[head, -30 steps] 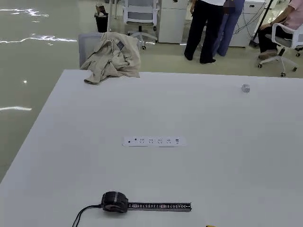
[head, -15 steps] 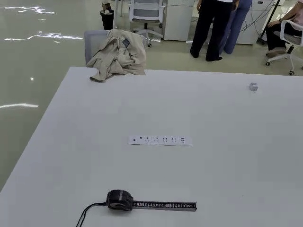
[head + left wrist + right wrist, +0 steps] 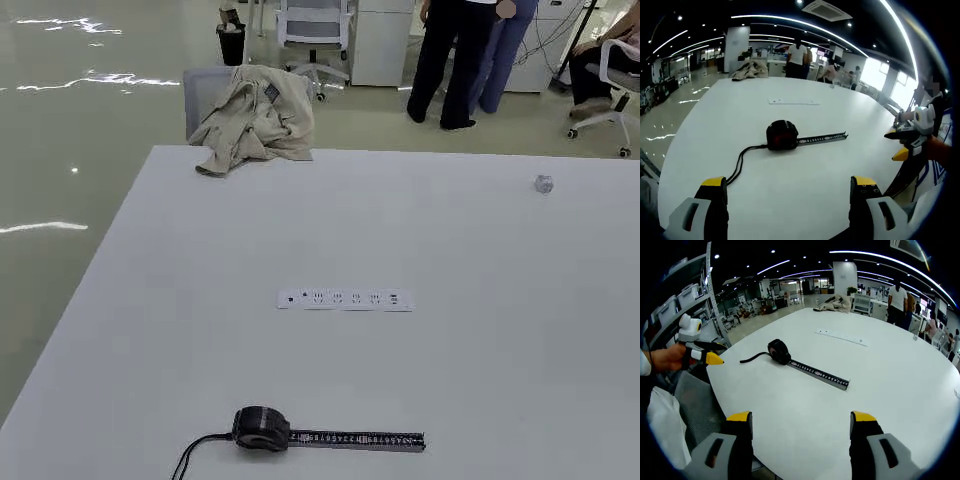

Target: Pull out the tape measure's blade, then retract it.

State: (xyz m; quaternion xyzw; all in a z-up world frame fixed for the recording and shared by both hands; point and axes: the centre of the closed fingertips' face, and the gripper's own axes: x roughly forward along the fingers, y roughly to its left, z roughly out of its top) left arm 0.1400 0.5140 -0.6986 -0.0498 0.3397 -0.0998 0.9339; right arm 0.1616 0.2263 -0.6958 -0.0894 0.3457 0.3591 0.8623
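Note:
A black tape measure (image 3: 262, 428) lies near the front edge of the white table (image 3: 480, 260), its blade (image 3: 358, 440) pulled out to the right and lying flat, a black strap trailing left. In the left gripper view the tape measure (image 3: 782, 135) sits ahead of my left gripper (image 3: 789, 195), which is open and apart from it. My right gripper (image 3: 801, 429) is open too, with the tape measure (image 3: 779, 351) and blade (image 3: 821, 375) some way beyond its yellow-tipped jaws. The right gripper (image 3: 907, 139) appears at the right of the left gripper view, and the left gripper (image 3: 699, 351) at the left of the right gripper view.
A white power strip (image 3: 344, 299) lies in the middle of the table. A beige jacket (image 3: 252, 118) hangs over a chair at the far left edge. A small crumpled object (image 3: 543, 184) sits far right. People stand and sit beyond the table.
The head camera has shifted, so the whole scene slid slightly right and down. The tape measure and its blade have not moved.

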